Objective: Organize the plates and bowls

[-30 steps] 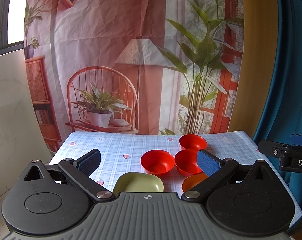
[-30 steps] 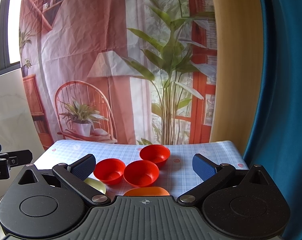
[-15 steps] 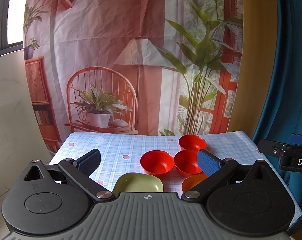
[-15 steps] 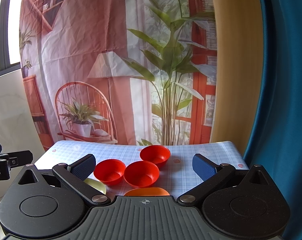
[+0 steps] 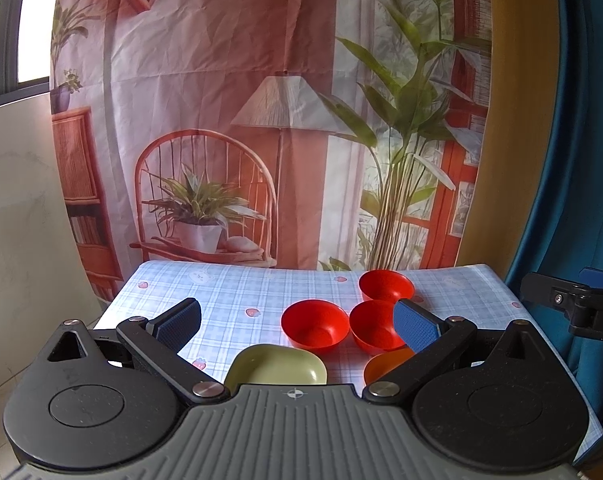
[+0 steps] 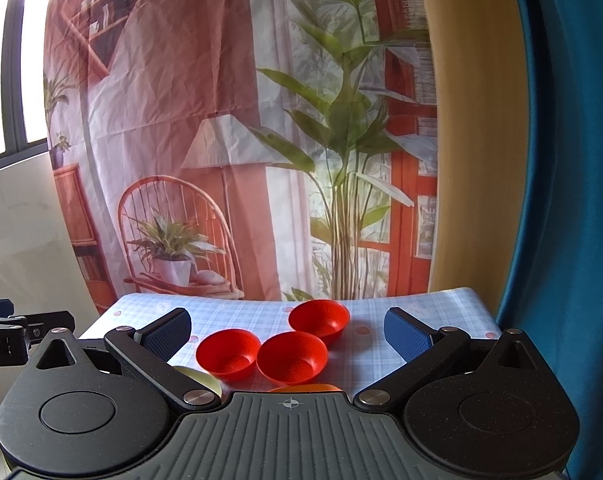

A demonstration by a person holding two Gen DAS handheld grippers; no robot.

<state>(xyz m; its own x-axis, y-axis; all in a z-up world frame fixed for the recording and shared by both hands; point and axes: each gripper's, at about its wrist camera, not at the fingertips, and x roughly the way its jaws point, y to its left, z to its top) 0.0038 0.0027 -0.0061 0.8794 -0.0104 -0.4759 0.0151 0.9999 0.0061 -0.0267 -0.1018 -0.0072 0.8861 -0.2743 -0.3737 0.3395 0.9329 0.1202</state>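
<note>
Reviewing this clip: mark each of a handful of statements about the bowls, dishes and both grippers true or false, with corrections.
1. Three round red plastic bowls stand on the blue checked tablecloth. True.
2. The left gripper is shut on a red bowl. False: its jaws are wide open and hold nothing.
3. The pale green squarish dish lies nearer the cameras than the red bowls. True.
4. The red bowls are nested in one stack. False: they stand side by side, each upright.
5. The right gripper is open and empty. True.
</note>
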